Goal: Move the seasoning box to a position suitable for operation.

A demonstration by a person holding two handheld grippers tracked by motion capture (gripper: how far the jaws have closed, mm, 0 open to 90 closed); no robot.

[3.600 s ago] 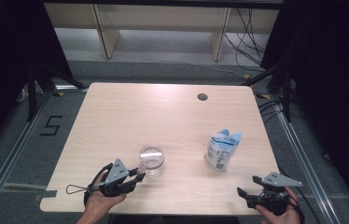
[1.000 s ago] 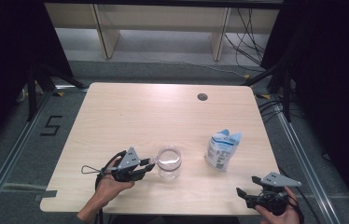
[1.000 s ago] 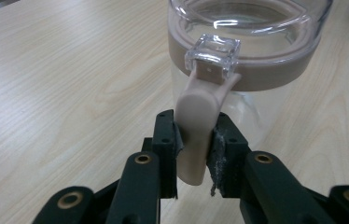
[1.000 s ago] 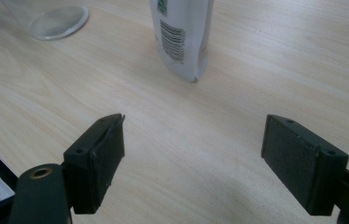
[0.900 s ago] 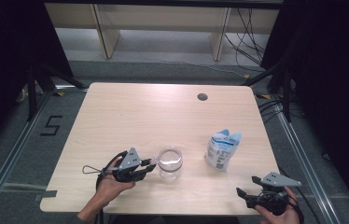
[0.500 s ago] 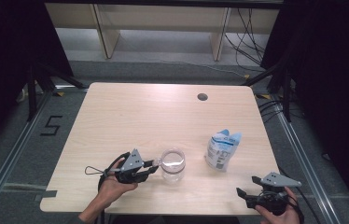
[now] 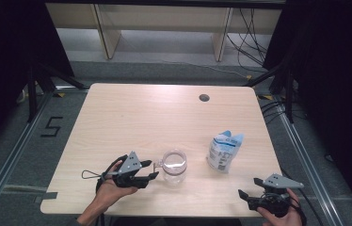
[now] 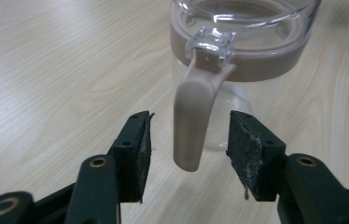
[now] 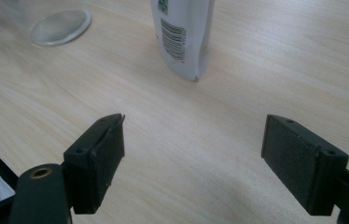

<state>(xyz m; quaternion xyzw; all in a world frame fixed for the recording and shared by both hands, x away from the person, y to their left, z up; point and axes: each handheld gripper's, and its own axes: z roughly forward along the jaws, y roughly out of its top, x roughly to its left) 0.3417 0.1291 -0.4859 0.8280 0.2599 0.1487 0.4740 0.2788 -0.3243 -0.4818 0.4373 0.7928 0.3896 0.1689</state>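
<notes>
The left gripper (image 7: 151, 169) is held low over the table (image 7: 132, 113) near its front edge, at about seven o'clock from the table's centre, with the forearm entering from the bottom of the high view and the hand wrapped around the grip from below. Its jaws are pointed toward three o'clock, at the clear jar (image 7: 174, 165) standing just beside them. In the left gripper view the jaws are seen parted, one on each side of the jar's beige handle (image 8: 190, 126), with a gap left on both sides; nothing is clamped. The jar is stood upright near the front edge, slightly left of centre, its beige rim band (image 8: 238, 56) and clear lid clasp (image 8: 211, 41) facing the gripper.

At about three o'clock from the jar, well apart, a white and blue pouch (image 7: 224, 151) is stood upright.

The right gripper (image 7: 246, 197) is held at the front right corner, around five o'clock, jaws spread wide and empty, pointed toward the pouch (image 9: 182, 32).
</notes>
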